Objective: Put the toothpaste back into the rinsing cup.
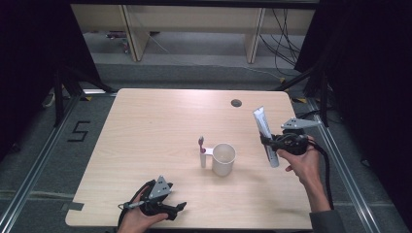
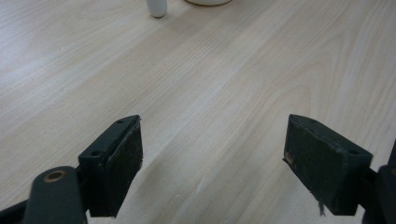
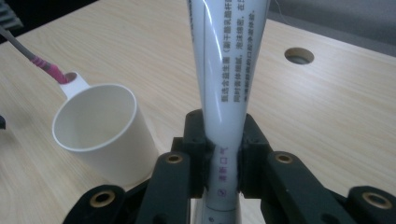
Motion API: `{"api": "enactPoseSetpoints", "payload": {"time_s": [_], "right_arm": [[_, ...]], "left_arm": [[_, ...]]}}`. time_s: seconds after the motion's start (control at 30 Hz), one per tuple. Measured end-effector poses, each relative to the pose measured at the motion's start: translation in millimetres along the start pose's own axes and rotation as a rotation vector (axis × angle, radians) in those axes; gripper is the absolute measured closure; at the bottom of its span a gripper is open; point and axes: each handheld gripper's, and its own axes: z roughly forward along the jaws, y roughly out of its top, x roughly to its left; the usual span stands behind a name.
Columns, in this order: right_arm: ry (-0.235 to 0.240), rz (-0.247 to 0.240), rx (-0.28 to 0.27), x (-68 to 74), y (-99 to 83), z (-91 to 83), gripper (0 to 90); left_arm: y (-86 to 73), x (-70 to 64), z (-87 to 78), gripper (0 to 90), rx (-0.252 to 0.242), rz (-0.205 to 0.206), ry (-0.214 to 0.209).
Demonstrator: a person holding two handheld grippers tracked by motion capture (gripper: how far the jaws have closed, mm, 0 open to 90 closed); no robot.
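A white toothpaste tube [image 1: 265, 137] is held nearly upright above the table's right side, my right gripper [image 1: 270, 142] shut on its lower part. In the right gripper view the tube [image 3: 226, 84] rises between the jaws, with printed text on it. A white cup [image 1: 223, 158] stands at the table's middle, to the left of the tube. A toothbrush [image 1: 201, 147] with a pink and grey head stands in the holder on the cup's left side. My left gripper [image 1: 178, 209] rests open near the front edge, its jaws [image 2: 215, 163] wide apart over bare wood.
The light wooden table [image 1: 160, 126] has a round cable hole [image 1: 236, 103] at the back right. Dark floor and metal rails surround it, with desk legs and cables beyond the far edge.
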Motion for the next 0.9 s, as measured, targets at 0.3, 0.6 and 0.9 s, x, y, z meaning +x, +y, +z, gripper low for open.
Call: {"api": "enactPoseSetpoints", "payload": {"time_s": [0.3,0.6,0.9], "right_arm": [[0.058,0.027,-0.084,13.7,9.2,11.9,77.2],[0.113,0.055,-0.157,29.3,16.5,23.1,77.2],[0.147,0.052,-0.205,39.3,26.1,31.9,77.2]], "left_arm": [[0.6,0.2,0.5,19.2,-0.002,-0.001,0.001],[0.2,0.2,0.3,19.2,-0.006,-0.004,0.000],[0.1,1.9,0.2,19.2,0.005,0.004,0.004]]}}
